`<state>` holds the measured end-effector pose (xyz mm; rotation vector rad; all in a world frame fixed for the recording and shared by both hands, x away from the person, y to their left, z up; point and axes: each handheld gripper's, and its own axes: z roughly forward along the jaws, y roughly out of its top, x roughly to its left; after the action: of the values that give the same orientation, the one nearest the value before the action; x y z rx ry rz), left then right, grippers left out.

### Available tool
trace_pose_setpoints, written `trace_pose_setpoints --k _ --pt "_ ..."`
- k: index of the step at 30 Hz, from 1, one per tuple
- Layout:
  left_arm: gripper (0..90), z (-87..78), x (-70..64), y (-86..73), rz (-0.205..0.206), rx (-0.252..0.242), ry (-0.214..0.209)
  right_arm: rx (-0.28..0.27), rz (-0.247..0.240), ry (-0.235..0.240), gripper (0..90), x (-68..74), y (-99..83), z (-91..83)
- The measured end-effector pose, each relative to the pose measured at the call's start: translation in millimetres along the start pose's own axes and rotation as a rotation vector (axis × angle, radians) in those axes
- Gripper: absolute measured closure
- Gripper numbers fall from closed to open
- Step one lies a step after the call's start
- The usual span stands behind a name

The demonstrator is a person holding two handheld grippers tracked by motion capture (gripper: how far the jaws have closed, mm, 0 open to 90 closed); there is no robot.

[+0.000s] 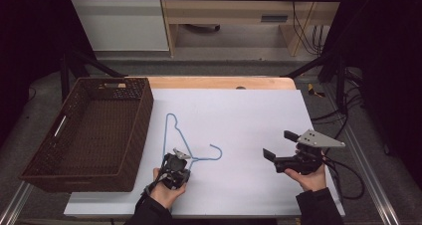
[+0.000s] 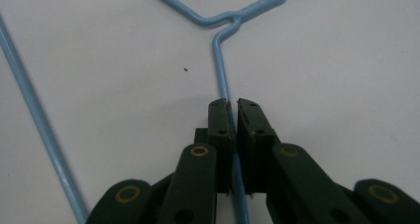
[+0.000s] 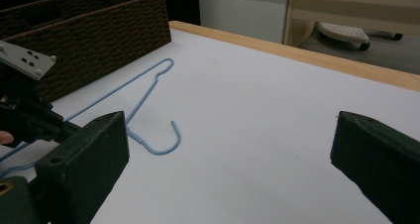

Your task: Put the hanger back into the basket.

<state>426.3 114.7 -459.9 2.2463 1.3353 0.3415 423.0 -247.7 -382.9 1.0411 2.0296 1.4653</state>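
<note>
A light blue wire hanger lies flat on the white sheet, its hook pointing right. My left gripper sits over the hanger's near corner. In the left gripper view it is shut on the hanger: the thin wire runs between the two black jaws, just below the twisted neck. My right gripper is held above the sheet to the right of the hook, open, with nothing between its jaws. Seen in the right gripper view, its jaws stand far apart, with the hanger and my left gripper beyond.
A dark brown wicker basket stands at the table's left, beside the hanger, with nothing visible inside; it also shows in the right gripper view. The wooden table edge runs along the back. Cables hang off the right side.
</note>
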Motion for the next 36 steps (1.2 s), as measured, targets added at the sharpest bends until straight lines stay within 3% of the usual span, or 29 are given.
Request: trace_pose_setpoints --k 5,8,14,18,27,36 --pt "85.2 -0.3 -2.9 0.5 -0.05 0.008 0.022 -0.004 0.01 0.0 2.1 0.7 0.1 -0.7" --pt "85.1 -0.1 -6.1 -1.0 -0.052 -0.004 0.044 0.001 0.006 0.01 2.0 1.2 -0.5 0.7" --pt "85.6 0.1 0.2 -1.3 -0.076 -0.009 0.002 0.015 0.003 0.025 2.2 3.9 -2.9 7.9" --pt "86.4 -0.1 -3.1 -1.8 -0.065 -0.009 0.024 0.036 0.012 0.037 2.3 8.7 -4.2 14.4" --pt "86.9 -2.5 -0.5 -9.5 -0.099 -0.069 0.01 0.081 -0.016 0.101 3.9 36.0 -5.9 37.8" --pt "87.0 -16.7 6.2 -16.5 -0.115 -0.157 -0.041 0.13 -0.036 0.184 6.5 60.7 -13.5 62.5"
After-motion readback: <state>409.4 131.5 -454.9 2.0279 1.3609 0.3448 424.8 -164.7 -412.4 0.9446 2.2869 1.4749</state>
